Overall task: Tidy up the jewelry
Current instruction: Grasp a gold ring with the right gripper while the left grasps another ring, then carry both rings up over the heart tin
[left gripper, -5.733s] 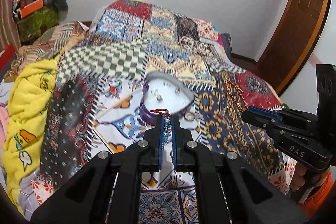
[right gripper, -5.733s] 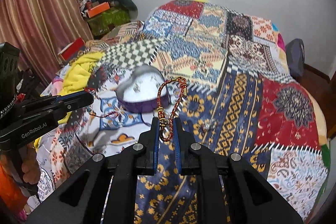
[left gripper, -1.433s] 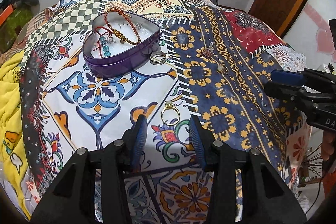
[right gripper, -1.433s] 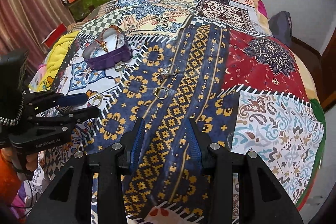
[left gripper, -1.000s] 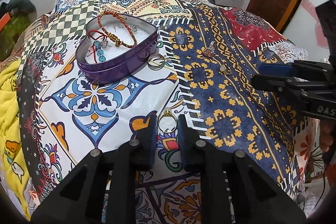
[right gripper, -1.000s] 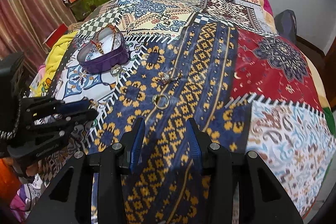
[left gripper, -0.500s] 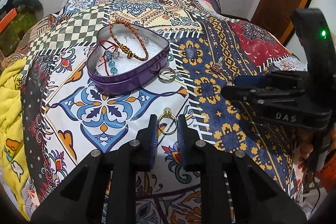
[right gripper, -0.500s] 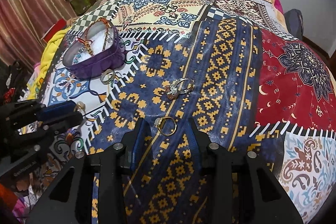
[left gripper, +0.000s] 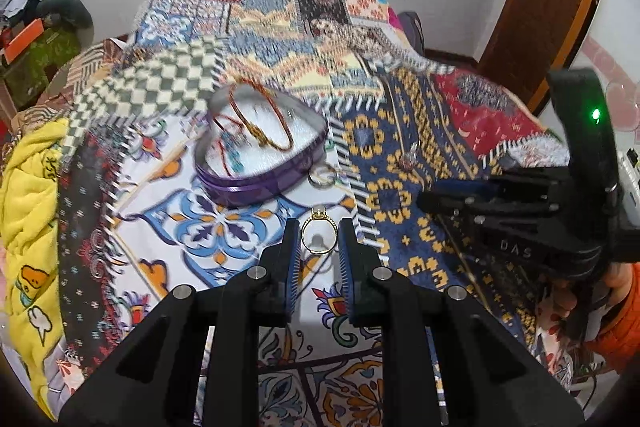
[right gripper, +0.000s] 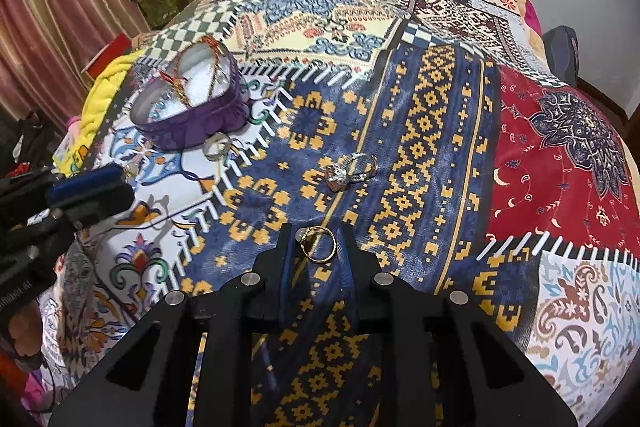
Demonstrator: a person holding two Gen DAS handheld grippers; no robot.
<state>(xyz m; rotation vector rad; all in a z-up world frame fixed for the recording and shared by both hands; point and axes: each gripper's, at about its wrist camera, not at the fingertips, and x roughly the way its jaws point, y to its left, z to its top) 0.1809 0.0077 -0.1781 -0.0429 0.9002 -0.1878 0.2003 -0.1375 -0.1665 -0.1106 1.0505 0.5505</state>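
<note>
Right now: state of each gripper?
Left gripper: shut on a gold ring, lifted.
Right gripper: open, straddling another gold ring on the bedspread.

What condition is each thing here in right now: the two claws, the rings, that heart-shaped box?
Left claw: shut on a gold ring.
Right claw: open, straddling a second gold ring lying on the bedspread.
Purple heart tin: lidless, holding bracelets.
Silver rings: lying loose.

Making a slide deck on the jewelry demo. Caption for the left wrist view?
Left gripper holds a gold ring above the quilt, near the purple heart-shaped tin.
</note>
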